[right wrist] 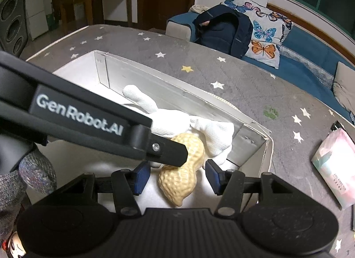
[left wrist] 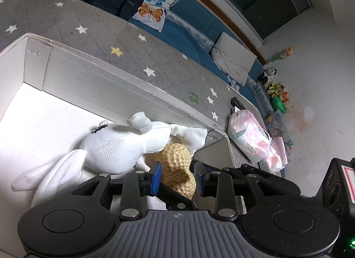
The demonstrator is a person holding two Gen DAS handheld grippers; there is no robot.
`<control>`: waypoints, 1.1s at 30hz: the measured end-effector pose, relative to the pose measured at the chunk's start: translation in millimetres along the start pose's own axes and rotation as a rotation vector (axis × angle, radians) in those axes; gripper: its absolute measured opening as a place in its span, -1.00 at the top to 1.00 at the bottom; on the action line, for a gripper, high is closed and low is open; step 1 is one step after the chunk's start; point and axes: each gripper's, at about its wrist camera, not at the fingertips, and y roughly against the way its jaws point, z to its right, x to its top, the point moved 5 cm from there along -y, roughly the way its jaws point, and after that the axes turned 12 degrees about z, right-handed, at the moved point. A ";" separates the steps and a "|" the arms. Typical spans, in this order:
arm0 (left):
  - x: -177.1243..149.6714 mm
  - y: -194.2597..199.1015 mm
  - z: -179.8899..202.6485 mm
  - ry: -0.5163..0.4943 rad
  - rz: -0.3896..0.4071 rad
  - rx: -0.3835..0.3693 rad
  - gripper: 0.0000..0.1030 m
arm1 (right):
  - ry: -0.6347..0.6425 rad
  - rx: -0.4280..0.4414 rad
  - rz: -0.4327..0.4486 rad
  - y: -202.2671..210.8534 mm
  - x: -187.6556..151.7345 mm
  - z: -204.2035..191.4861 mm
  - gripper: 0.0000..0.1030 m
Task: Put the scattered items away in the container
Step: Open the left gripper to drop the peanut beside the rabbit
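Observation:
A white box stands on a grey star-patterned mat; it also shows in the right wrist view. Inside lie a white plush rabbit and a beige peanut-shaped toy. My left gripper is open, its blue pads either side of the peanut without clamping it. In the right wrist view the rabbit and peanut lie in the box. My right gripper is open above the peanut. The left gripper's black finger crosses over the peanut's top.
A pink tissue pack lies on the mat right of the box, also in the right wrist view. A blue sofa with butterfly pillow and dark backpack runs behind. Toys sit against the wall.

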 end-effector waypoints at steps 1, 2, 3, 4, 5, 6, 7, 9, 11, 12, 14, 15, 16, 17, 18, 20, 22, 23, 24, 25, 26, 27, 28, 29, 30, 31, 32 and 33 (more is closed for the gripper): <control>0.1 2.0 1.3 -0.002 0.004 -0.002 0.34 | -0.007 0.002 0.006 1.3 0.0 0.2 -0.09; 0.2 4.0 2.7 -0.006 0.008 -0.005 0.34 | -0.014 0.004 0.012 3.0 -0.1 0.5 -0.09; 0.1 6.2 4.3 -0.012 0.013 -0.006 0.34 | -0.020 0.006 0.020 5.1 -0.3 0.8 -0.09; 0.1 8.7 5.9 -0.020 0.019 -0.006 0.34 | -0.028 0.008 0.027 7.6 -0.4 1.4 -0.09; 0.1 10.9 7.4 -0.028 0.024 -0.005 0.34 | -0.037 0.011 0.035 10.3 -1.0 2.2 -0.09; -0.3 13.1 9.1 -0.035 0.029 -0.004 0.34 | -0.045 0.014 0.043 13.0 -1.5 3.1 -0.09; -0.9 15.6 10.9 -0.041 0.035 -0.004 0.34 | -0.052 0.017 0.052 16.0 -2.0 3.9 -0.09; -2.1 21.6 13.9 -0.051 0.046 -0.009 0.34 | -0.063 0.021 0.076 23.2 -2.9 4.9 -0.09; -4.1 28.3 16.7 -0.062 0.057 -0.010 0.34 | -0.076 0.025 0.098 30.8 -3.7 4.2 -0.09; -5.1 31.3 18.7 -0.067 0.063 -0.012 0.34 | -0.082 0.028 0.111 35.2 -3.8 3.8 -0.09; -7.1 37.4 21.9 -0.074 0.073 -0.016 0.34 | -0.081 0.034 0.140 45.2 -4.1 1.6 -0.10; -8.2 40.9 23.2 -0.077 0.079 -0.018 0.34 | -0.077 0.034 0.154 50.0 -4.6 0.0 -0.10; -9.3 44.3 24.5 -0.080 0.084 -0.019 0.34 | -0.075 0.031 0.168 55.1 -5.4 -1.3 -0.10; -10.2 47.5 25.5 -0.083 0.089 -0.018 0.34 | -0.074 0.029 0.182 60.0 -6.2 -2.4 -0.10; -11.9 51.2 26.6 -0.085 0.095 -0.016 0.34 | -0.077 0.028 0.193 64.6 -7.2 -3.3 -0.12; -15.2 59.8 27.4 -0.088 0.104 -0.019 0.34 | -0.081 0.025 0.219 74.2 -9.5 -5.5 -0.32; -19.5 67.6 28.0 -0.091 0.115 -0.018 0.34 | -0.076 0.015 0.246 84.6 -11.9 -7.9 -0.32; -20.7 71.4 27.7 -0.092 0.120 -0.020 0.34 | -0.074 0.010 0.260 89.5 -13.3 -9.1 -0.32; -23.2 75.4 27.7 -0.090 0.125 -0.017 0.34 | -0.076 0.007 0.271 94.6 -15.0 -10.2 -0.32; -25.8 78.8 27.8 -0.090 0.128 -0.014 0.34 | -0.079 0.007 0.281 99.7 -17.1 -11.7 -0.32; -28.8 82.5 27.9 -0.094 0.130 -0.012 0.34 | -0.080 0.007 0.290 104.7 -19.6 -13.4 -0.32; -32.0 86.4 28.2 -0.097 0.134 -0.011 0.34 | -0.079 0.007 0.298 109.2 -21.6 -15.3 -0.33; -34.7 89.5 28.5 -0.098 0.138 -0.011 0.34 | -0.075 0.005 0.305 113.8 -24.1 -17.3 -0.33; -37.7 93.4 28.8 -0.099 0.143 -0.013 0.34 | -0.069 0.001 0.313 118.3 -26.7 -19.2 -0.34; -40.6 97.6 29.3 -0.098 0.149 -0.018 0.34 | -0.065 -0.003 0.321 122.6 -29.2 -21.1 -0.35; -43.1 101.1 29.7 -0.100 0.154 -0.020 0.34 | -0.062 -0.005 0.329 127.0 -31.8 -23.2 -0.40; -46.0 105.0 30.0 -0.104 0.160 -0.019 0.34 | -0.060 -0.006 0.337 131.3 -34.3 -25.6 -0.47; -49.0 109.0 30.7 -0.110 0.168 -0.017 0.34 | -0.057 -0.007 0.343 135.3 -36.7 -28.2 -0.48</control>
